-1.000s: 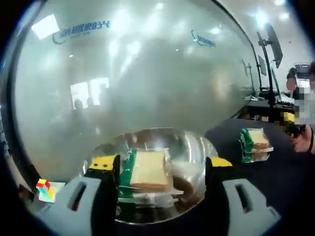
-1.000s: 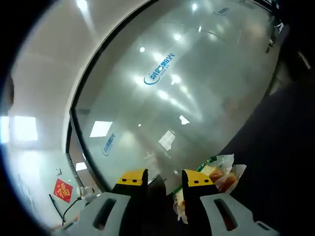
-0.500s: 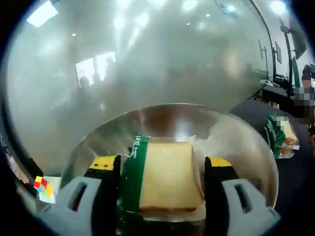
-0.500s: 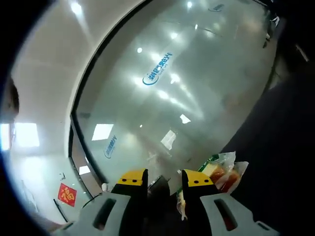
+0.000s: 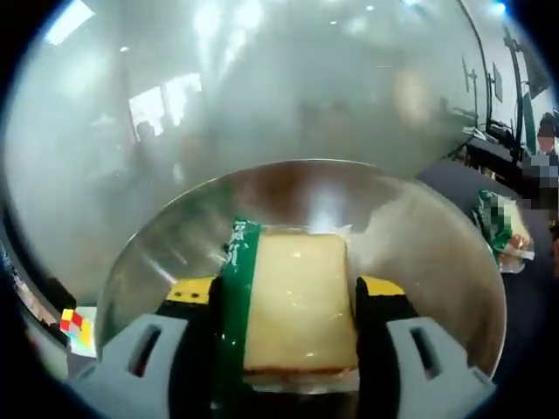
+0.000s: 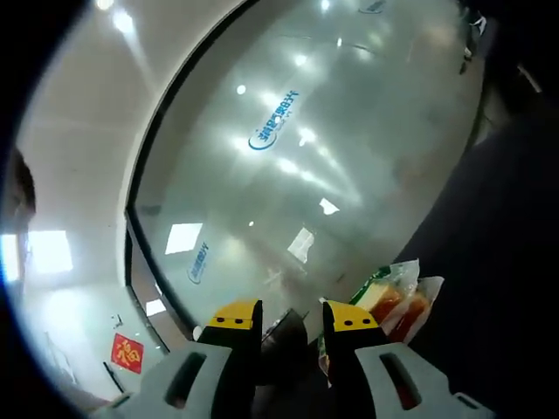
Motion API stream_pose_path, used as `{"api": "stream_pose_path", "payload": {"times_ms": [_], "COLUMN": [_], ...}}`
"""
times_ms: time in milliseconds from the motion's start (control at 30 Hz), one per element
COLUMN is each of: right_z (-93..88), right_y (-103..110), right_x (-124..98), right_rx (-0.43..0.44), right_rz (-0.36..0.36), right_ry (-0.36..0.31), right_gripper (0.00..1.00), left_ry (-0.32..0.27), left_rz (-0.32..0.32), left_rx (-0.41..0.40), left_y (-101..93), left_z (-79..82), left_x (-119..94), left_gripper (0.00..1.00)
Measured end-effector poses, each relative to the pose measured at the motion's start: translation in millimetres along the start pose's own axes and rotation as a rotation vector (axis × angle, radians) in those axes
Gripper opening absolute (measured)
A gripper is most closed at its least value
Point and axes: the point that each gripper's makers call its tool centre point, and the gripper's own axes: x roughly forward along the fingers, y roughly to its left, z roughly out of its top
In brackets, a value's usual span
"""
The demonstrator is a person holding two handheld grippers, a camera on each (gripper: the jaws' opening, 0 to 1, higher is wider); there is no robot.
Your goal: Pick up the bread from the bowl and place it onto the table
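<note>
Right hand-held gripper [image 6: 292, 315]: yellow-tipped grey jaws slightly parted, nothing between. Clear-wrapped bread packet [image 6: 391, 301] beside right jaw on dark tabletop [image 6: 489, 262]. Frosted glass wall [image 6: 332, 157] behind.

The left gripper view sits very close over the steel bowl [image 5: 175, 236], looking forward and slightly down past a packaged bread slice [image 5: 295, 297] toward a frosted glass wall [image 5: 288, 87]. The right gripper view is rolled and tilted upward, facing that wall with its blue logo [image 6: 272, 120]; the 2 views share it.
</note>
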Motion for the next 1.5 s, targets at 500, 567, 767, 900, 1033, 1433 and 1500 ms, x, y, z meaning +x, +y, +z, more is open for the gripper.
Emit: {"api": "stream_pose_path", "payload": {"times_ms": [500, 567, 767, 900, 1033, 1433, 1500], "right_z": [-6.9, -7.5, -8.0, -11.2, -13.3, -15.4, -15.2], "right_y": [-7.4, -7.8, -11.2, -10.3, -7.7, -10.1, -10.1], "right_x": [-0.1, -0.2, 0.0, -0.9, -1.8, -0.8, -0.9], "right_rx": [0.052, 0.054, 0.060, 0.066, 0.067, 0.076, 0.078], "right_rz": [-0.024, -0.027, -0.037, -0.043, -0.043, -0.048, -0.049], "right_ry": [0.023, 0.025, 0.028, 0.032, 0.032, 0.038, 0.037], "right_gripper": [0.24, 0.24, 0.24, 0.24, 0.24, 0.24, 0.24], "left_ry": [0.064, 0.065, 0.063, 0.063, 0.061, 0.029, 0.027], "left_rz": [0.032, 0.035, 0.037, 0.037, 0.035, 0.022, 0.021], "left_rx": [0.046, 0.050, 0.056, 0.057, 0.065, 0.044, 0.048], "left_y": [3.1, 3.3, 3.5, 1.5, 2.5, 4.6, 3.7], "left_z": [-4.9, -4.6, -3.9, -4.2, -2.5, 3.1, 2.6], "left_x": [2.5, 3.3, 2.9, 1.0, 2.8, 2.1, 2.8], "left_gripper": [0.49, 0.48, 0.46, 0.45, 0.44, 0.41, 0.42]}}
